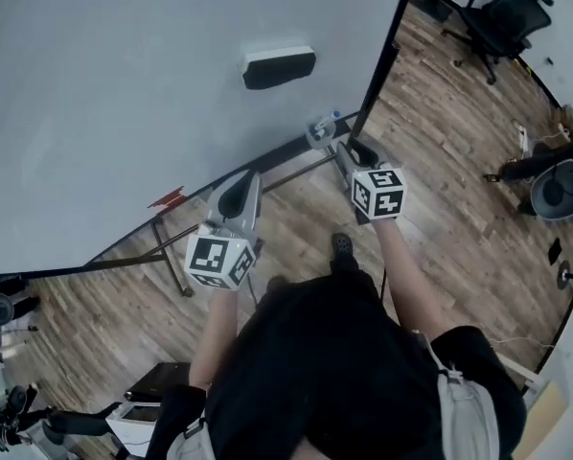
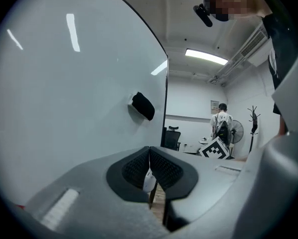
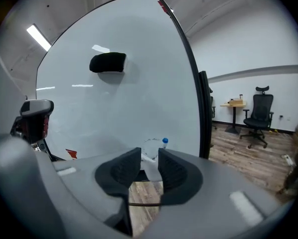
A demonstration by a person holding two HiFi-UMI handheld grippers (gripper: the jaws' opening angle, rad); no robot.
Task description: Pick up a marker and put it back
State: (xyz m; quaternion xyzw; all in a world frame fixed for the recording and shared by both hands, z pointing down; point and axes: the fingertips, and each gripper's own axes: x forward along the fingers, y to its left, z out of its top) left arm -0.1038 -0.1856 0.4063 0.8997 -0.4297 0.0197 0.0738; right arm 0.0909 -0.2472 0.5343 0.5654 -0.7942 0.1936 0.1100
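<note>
A white marker with a blue cap [image 1: 321, 126] lies at the lower right corner of the whiteboard [image 1: 124, 94], on its bottom ledge. My right gripper [image 1: 341, 144] reaches to it. In the right gripper view the marker [image 3: 162, 143] pokes out between the tips of the right gripper [image 3: 149, 154], whose jaws stand apart with a gap around the white body. My left gripper [image 1: 240, 192] hangs lower left, off the board's edge. In its own view the left gripper [image 2: 149, 151] has its pads closed together with nothing between them.
A black eraser [image 1: 279, 66] sticks to the whiteboard above both grippers. A red scrap [image 1: 168, 197] sits by the board's lower frame. An office chair [image 1: 502, 12] stands at the far right on the wood floor. A person [image 2: 221, 124] stands in the background of the left gripper view.
</note>
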